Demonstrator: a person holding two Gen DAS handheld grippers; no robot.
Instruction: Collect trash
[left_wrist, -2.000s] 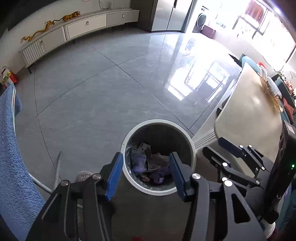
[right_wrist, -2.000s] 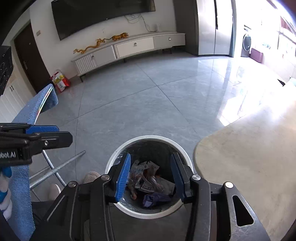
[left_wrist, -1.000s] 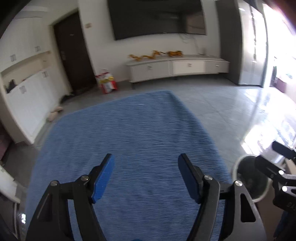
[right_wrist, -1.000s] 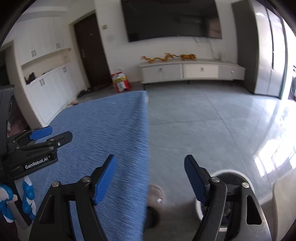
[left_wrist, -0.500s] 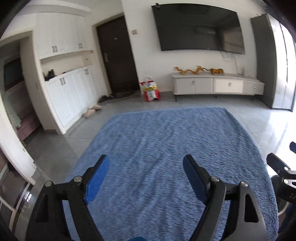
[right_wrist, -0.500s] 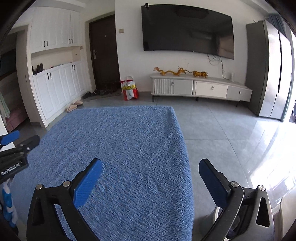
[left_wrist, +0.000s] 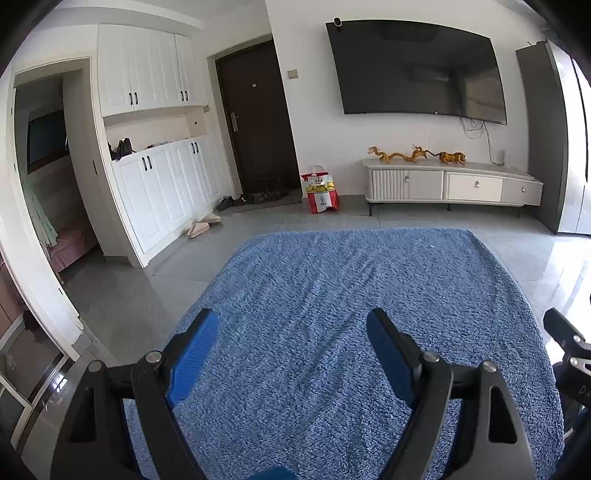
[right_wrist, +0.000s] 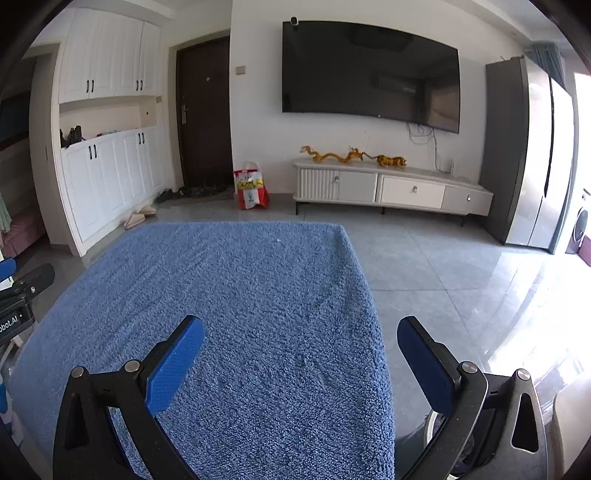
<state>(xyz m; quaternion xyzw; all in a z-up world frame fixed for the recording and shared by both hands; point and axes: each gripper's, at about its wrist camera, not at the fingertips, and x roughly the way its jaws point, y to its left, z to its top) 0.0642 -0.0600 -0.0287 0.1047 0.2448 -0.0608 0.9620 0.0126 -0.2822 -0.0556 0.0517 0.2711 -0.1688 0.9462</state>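
Observation:
My left gripper (left_wrist: 295, 343) is open and empty above a blue towel-covered surface (left_wrist: 351, 295). My right gripper (right_wrist: 301, 350) is open and empty over the right edge of the same blue surface (right_wrist: 229, 295). The rim of the white trash bin (right_wrist: 430, 424) shows low right in the right wrist view, mostly hidden behind my right finger. No loose trash shows on the blue surface. The right gripper's body (left_wrist: 569, 343) shows at the right edge of the left wrist view.
A grey tiled floor (right_wrist: 443, 266) lies to the right. A low TV cabinet (right_wrist: 391, 188) and a red bag (right_wrist: 251, 190) stand at the far wall. White cupboards (left_wrist: 159, 184) and slippers (left_wrist: 199, 227) are on the left.
Both grippers have swung up and away from the trash bin to face across the blue surface toward the far wall. The jaws of both have opened wider.

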